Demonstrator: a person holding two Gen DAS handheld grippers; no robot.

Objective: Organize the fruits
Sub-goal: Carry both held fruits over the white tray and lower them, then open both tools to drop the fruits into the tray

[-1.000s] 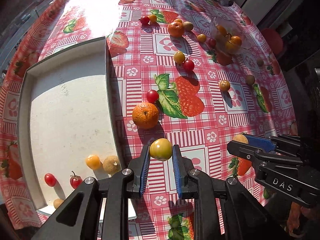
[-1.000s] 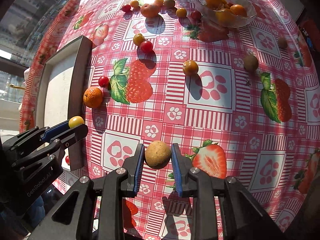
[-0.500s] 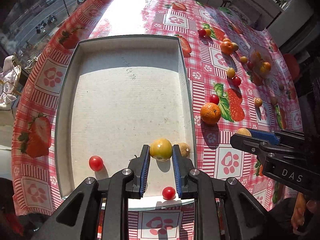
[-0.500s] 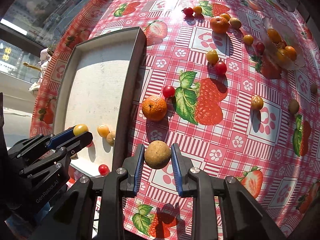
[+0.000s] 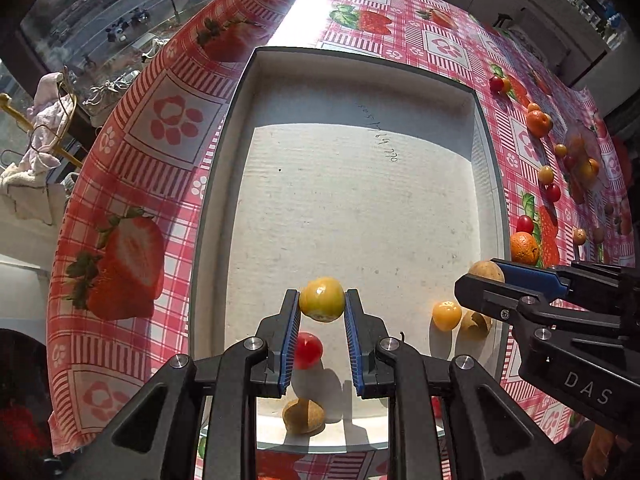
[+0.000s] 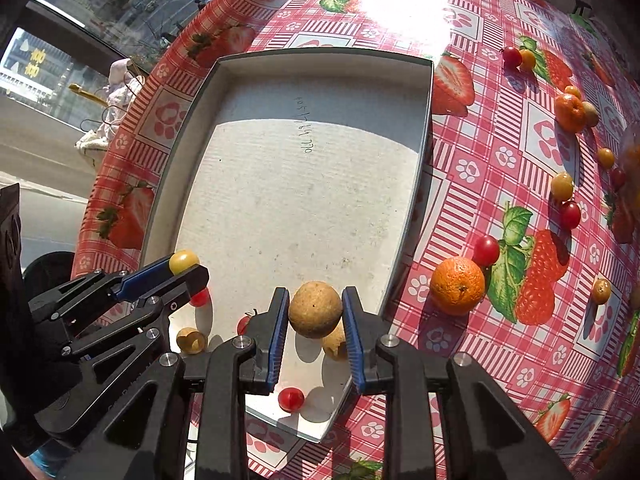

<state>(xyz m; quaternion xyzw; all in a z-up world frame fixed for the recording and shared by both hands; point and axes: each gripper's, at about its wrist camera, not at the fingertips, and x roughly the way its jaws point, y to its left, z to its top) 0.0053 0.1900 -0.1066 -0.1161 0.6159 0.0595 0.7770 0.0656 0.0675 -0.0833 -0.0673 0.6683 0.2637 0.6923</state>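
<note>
Tray (image 5: 224, 184) underneath; left hand-held gripper (image 5: 322, 308) grasping yellow tomato (image 5: 322, 299), right hand-held gripper (image 6: 315, 312) grasping brown fruit (image 6: 315, 309).

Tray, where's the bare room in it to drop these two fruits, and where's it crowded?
The tray floor is bare from the far wall, past the handwriting, down to about the claws. The near end is crowded: red cherry tomatoes, an orange-yellow tomato and tan fruits. The left claw holds a yellow tomato; the right claw holds a tan fruit.

Black left gripper (image 5: 322, 330), right gripper (image 6: 315, 330): blue-padded jaws, silver screws, white "DAS" lettering
</note>
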